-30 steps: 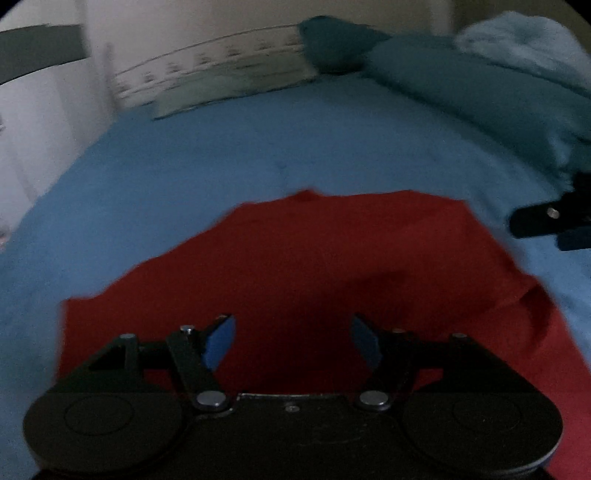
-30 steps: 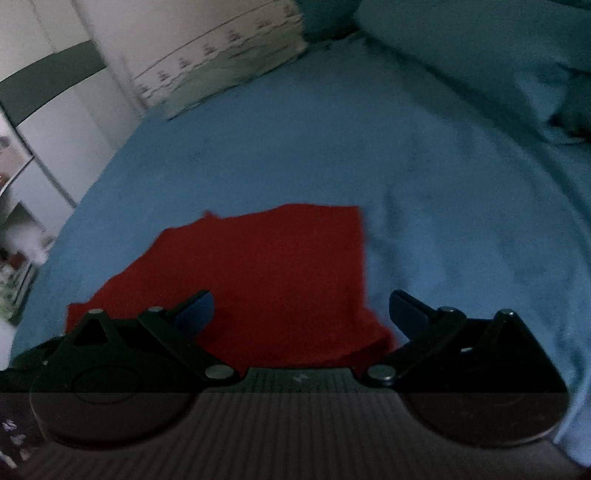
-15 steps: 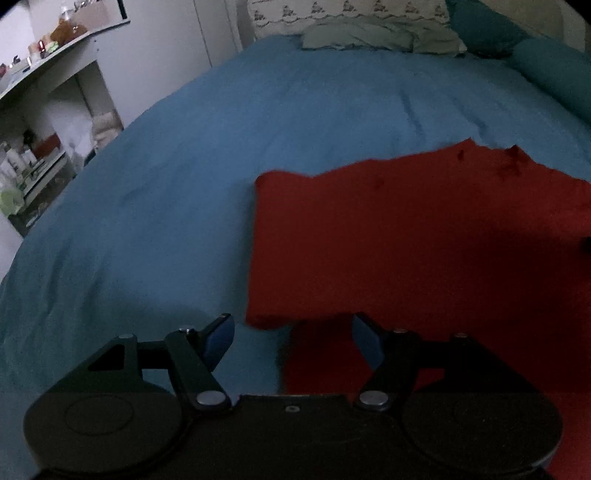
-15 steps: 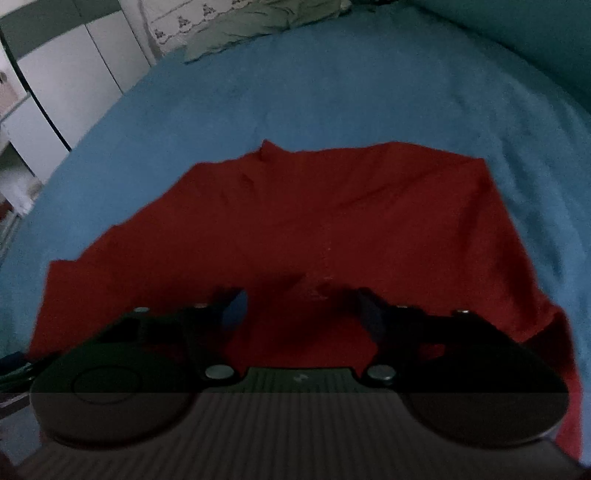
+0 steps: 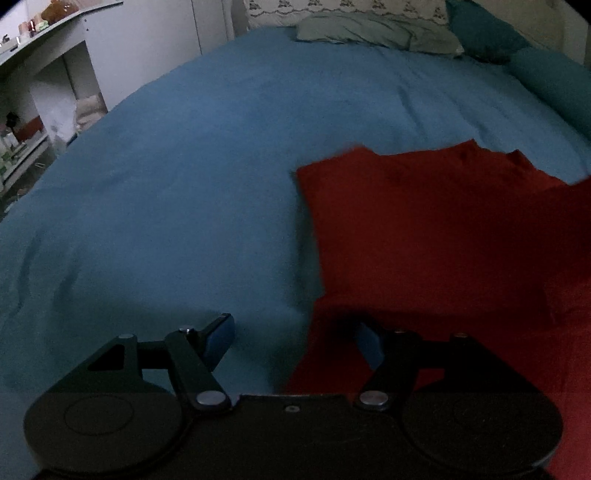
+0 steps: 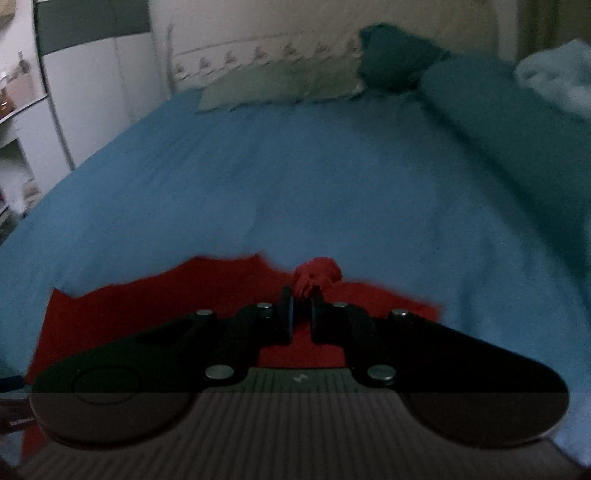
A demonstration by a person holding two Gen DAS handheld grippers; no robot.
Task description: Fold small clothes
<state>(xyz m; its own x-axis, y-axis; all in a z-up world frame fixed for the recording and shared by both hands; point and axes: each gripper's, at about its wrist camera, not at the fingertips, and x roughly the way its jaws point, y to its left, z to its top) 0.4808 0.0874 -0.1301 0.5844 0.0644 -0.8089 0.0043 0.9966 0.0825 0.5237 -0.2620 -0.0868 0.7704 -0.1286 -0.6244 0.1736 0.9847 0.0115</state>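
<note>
A red garment [image 5: 436,236] lies partly folded on the blue bedspread [image 5: 184,192]. In the left wrist view it fills the right half, with a folded layer on top. My left gripper [image 5: 295,341] is open and empty, astride the garment's near left edge. In the right wrist view the garment [image 6: 155,306] lies low in front. My right gripper [image 6: 301,314] is shut on a bunched bit of the red cloth [image 6: 317,275], which sticks out past the fingertips.
Pillows [image 5: 369,29] and a teal cushion [image 6: 399,55] lie at the head of the bed. A rolled teal blanket [image 6: 517,122] runs along the right side. White shelves [image 5: 40,96] stand left of the bed.
My right gripper has shut on a pinch of the red cloth and tilted up towards the head of the bed. My left gripper has slid left to the garment's edge.
</note>
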